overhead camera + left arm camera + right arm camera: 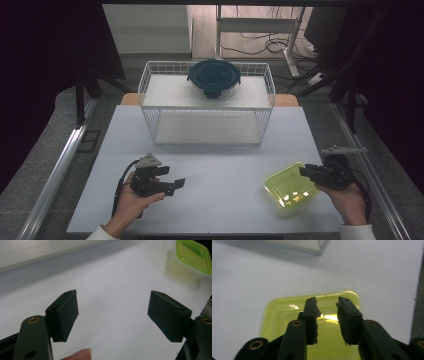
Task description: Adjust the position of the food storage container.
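A white bench [210, 170] holds a lime-green lidded food container [291, 190] near its front right edge. The right gripper [306, 171] hovers over the container's right side, its jaws narrowed but with a gap between them, seemingly not yet pinching anything, though the blur makes contact hard to judge. The left gripper [172, 181] rests at front left, jaws spread wide over bare bench. Behind stands a white wire rack [207, 102] with a dark-lidded round glass container [214, 77] on top. The grasp looks barely begun; lifting and placing remain.
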A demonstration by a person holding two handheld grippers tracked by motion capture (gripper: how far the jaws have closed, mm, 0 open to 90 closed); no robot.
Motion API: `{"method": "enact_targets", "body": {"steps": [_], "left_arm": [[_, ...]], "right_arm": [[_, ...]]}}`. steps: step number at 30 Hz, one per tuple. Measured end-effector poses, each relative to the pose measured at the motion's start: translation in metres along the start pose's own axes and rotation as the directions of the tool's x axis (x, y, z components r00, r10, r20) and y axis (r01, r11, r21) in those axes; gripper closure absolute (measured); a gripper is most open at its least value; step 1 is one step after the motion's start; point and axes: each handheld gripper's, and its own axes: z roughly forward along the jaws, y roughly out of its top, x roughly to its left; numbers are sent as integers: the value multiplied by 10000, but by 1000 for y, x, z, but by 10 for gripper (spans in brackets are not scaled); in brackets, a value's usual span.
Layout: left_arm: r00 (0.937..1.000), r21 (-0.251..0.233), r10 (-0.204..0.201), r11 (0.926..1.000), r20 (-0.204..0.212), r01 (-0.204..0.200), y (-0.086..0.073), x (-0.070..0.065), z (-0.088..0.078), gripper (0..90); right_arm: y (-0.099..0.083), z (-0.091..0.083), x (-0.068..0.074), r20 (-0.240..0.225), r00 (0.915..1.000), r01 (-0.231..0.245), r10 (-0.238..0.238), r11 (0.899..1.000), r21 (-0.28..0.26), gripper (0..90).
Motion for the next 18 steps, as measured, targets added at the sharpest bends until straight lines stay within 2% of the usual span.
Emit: {"method": "enact_targets", "body": {"steps": [5,10,14,18], "left_arm": [[9999,82,-96,9999,-82,97,-4,2,-2,242],[9994,103,-236,9997,-242,239,-7,8,-3,243],[9993,106,-202,9997,-314,205,-8,8,-4,243],[9992,170,-201,9996,-336,207,-9,8,-4,243]], "right_arm": [[-9,-2,-20,230,9989,-416,410,9988,254,787],[-15,-5,-30,777,9960,-482,433,9968,632,878],[-21,-4,-36,1154,9926,-498,387,9942,955,886],[-29,2,-41,1550,9876,-468,228,9872,1526,886]]}}
